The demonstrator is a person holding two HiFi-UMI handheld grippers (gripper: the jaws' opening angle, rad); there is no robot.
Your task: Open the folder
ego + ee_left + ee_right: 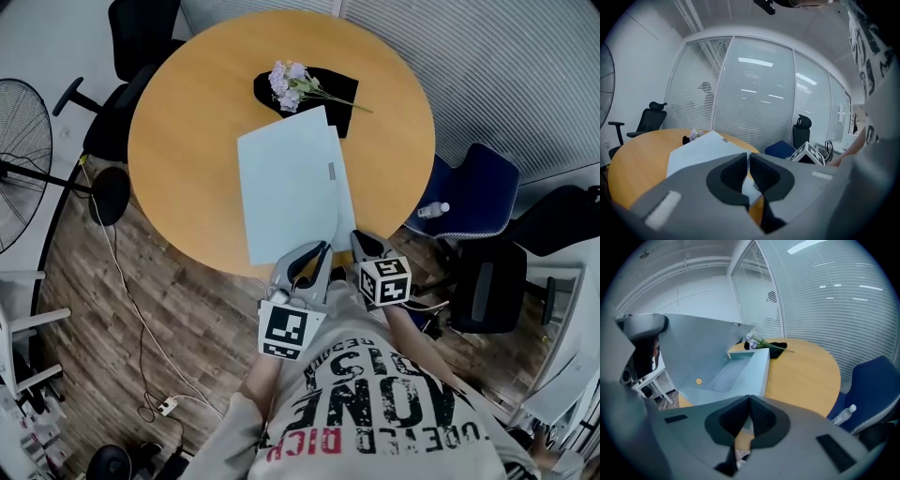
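Note:
A pale blue folder (286,183) lies on the round wooden table (187,122), its near edge at the table's rim. My left gripper (323,246) is shut on the near edge of the front cover (701,150). In the right gripper view that cover (698,348) stands lifted and tilted to the left, baring the folder's inside (736,371); the left gripper (642,326) shows at its upper corner. My right gripper (358,236) sits just right of the left one, and its jaws (750,404) are shut on the lower panel's near edge.
Purple flowers (292,82) lie on a black cloth (333,89) just beyond the folder. A blue chair (473,192) holding a bottle (433,210) stands at the right, a black chair (141,37) behind the table, and a fan (19,159) at the left.

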